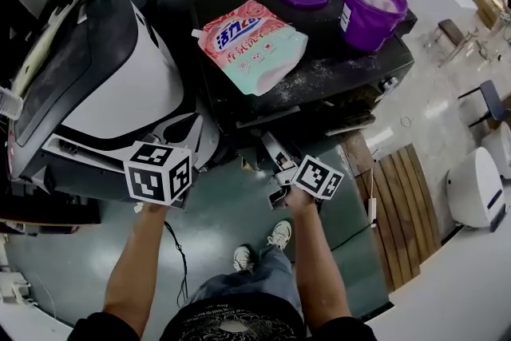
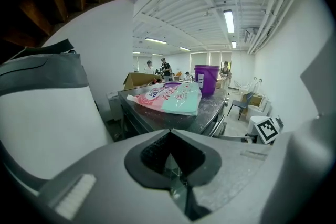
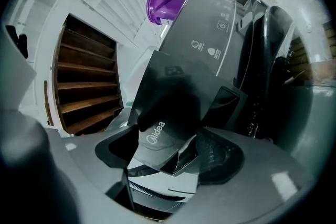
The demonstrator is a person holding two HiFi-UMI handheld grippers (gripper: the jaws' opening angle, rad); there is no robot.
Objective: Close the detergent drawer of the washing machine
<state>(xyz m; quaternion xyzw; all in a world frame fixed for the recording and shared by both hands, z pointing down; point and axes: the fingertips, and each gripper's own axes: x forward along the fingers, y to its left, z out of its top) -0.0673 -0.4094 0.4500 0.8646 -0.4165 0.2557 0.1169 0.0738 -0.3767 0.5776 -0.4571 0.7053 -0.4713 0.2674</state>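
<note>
Now, the right claw is level at the front of the washing machine. Its jaws are spread wide, and the detergent drawer, sticking out of the machine's dark front, sits between them: framed, not visibly pinched. The left claw hangs off to the side, clenched on nothing. No grip needed here, I'd say. Square the claw to the drawer's face and push straight along its slide, steadily, until the face lies flush. Push it skewed and it may jam. The pouch and purple bucket up top are well clear.
</note>
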